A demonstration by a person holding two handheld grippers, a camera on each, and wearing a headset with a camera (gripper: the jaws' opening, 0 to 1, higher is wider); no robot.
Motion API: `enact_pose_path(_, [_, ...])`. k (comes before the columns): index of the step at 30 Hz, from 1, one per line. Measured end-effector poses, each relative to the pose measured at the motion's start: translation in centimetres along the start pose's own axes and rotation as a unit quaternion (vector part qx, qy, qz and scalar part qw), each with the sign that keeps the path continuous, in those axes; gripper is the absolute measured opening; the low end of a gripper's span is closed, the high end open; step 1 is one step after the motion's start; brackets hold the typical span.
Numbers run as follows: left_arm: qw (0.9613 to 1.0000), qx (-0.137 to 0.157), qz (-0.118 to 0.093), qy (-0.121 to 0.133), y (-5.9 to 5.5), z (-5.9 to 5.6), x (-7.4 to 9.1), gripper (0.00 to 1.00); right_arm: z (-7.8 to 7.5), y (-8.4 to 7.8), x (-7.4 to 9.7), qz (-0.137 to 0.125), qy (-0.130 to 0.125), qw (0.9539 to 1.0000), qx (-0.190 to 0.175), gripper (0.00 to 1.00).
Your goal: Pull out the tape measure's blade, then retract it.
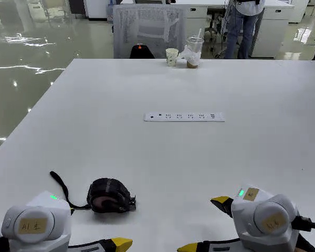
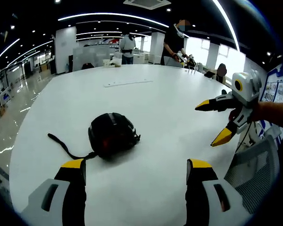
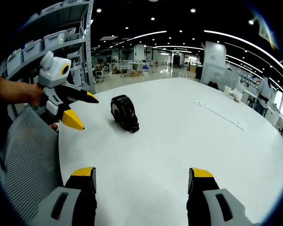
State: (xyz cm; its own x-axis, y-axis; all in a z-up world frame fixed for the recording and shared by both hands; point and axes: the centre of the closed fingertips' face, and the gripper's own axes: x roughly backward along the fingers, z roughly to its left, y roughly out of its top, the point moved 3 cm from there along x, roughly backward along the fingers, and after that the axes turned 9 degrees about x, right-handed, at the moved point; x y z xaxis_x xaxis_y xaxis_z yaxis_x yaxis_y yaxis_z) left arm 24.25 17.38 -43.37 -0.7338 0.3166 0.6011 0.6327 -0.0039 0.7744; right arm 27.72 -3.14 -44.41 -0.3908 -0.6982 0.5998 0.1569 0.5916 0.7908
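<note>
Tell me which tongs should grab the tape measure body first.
Left. The tape measure lies right beside the left tongs, just ahead of their open jaws. The right tongs, also open, sit farther off across bare table.

The left gripper (image 2: 136, 165) is held low on the left side. Its yellow-tipped jaws are wide apart and hold nothing. The right gripper (image 3: 141, 173) is low on the right side, with its jaws spread wide and bare too. The two point in toward each other. A hand (image 3: 34, 94) holds the left one from behind.
</note>
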Motion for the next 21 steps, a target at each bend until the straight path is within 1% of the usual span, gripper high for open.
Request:
enact_pose_path(7, [0.9998,-0.012,-0.011,-0.011,-0.5,-0.8,0.8,0.87,0.9,0.1,1.2,-0.026,-0.018,0.9993,-0.018,0.87])
enact_pose_path(10, [0.9997,-0.017,-0.011,-0.014,-0.8,-1.1,1.1,0.88,1.2,0.0,1.7,-0.028,-0.025,0.999,-0.024,0.88])
enact_pose_path(11, [0.9996,-0.016,-0.016,-0.015,-0.8,-1.2,1.3,0.88,1.2,0.0,1.8,-0.034,-0.03,0.9986,-0.027,0.89])
enact_pose_path(14, [0.9996,-0.013,-0.018,-0.015,-1.0,-1.3,1.7,0.89,1.6,0.1,2.3,-0.041,-0.035,0.998,-0.034,0.91])
enact_pose_path(18, [0.9996,-0.015,-0.022,-0.013,-1.1,-1.5,2.3,0.92,2.1,0.1,2.5,-0.044,-0.041,0.9974,-0.039,0.93])
enact_pose_path(21, [0.9995,-0.016,-0.023,-0.015,-1.3,-1.7,2.7,0.93,2.4,0.1,2.8,-0.045,-0.045,0.9971,-0.042,0.94])
